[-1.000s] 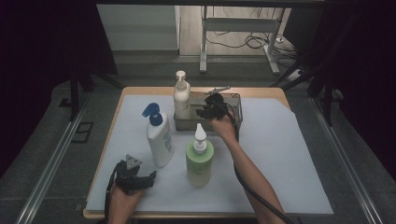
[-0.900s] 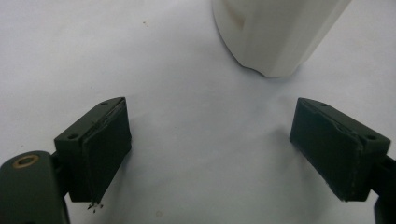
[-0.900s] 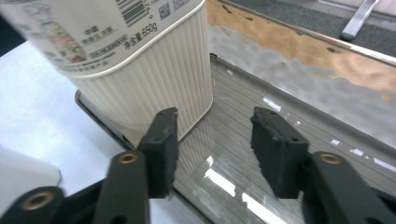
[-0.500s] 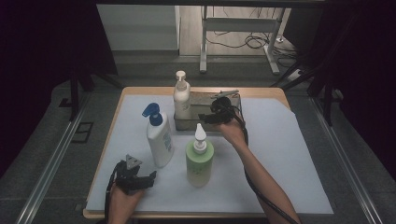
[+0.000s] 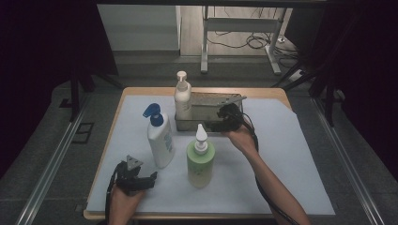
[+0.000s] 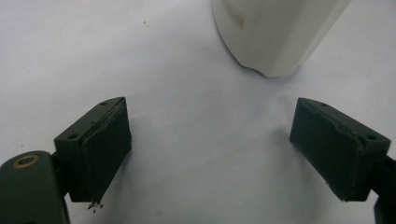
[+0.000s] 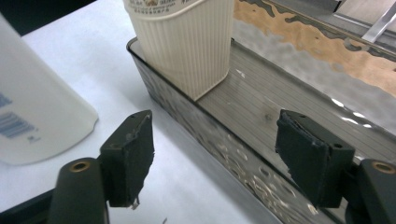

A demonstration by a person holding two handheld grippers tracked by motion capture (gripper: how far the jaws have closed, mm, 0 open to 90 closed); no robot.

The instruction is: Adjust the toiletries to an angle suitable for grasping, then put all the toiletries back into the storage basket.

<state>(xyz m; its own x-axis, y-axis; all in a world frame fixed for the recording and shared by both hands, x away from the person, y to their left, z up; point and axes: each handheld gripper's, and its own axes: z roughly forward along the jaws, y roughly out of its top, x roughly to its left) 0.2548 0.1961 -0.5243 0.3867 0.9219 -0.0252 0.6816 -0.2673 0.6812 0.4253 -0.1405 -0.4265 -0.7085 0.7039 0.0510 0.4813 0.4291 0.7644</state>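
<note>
A dark clear tray [image 5: 211, 101] stands at the back middle of the table, with a cream pump bottle [image 5: 182, 96] upright in its left end. My right gripper [image 5: 218, 120] hovers open over the tray's near wall. In the right gripper view the open gripper [image 7: 215, 135] straddles the tray [image 7: 280, 93] wall, and the ribbed cream bottle [image 7: 187, 46] stands just ahead. My left gripper [image 5: 146, 179] rests open on the sheet near the front left. In the left gripper view the left gripper [image 6: 212, 126] holds nothing, and the base of the white blue-pump bottle [image 6: 275, 32] is just beyond.
A white bottle with a blue pump [image 5: 158, 136] and a green bottle with a white nozzle [image 5: 200, 161] stand upright in front of the tray. The white sheet [image 5: 291, 159] covers the tabletop. The white bottle [image 7: 37, 116] sits left of the right gripper.
My right gripper has drawn back a little toward the near side and the right, still over the tray's near wall. The left gripper has stayed where it was.
</note>
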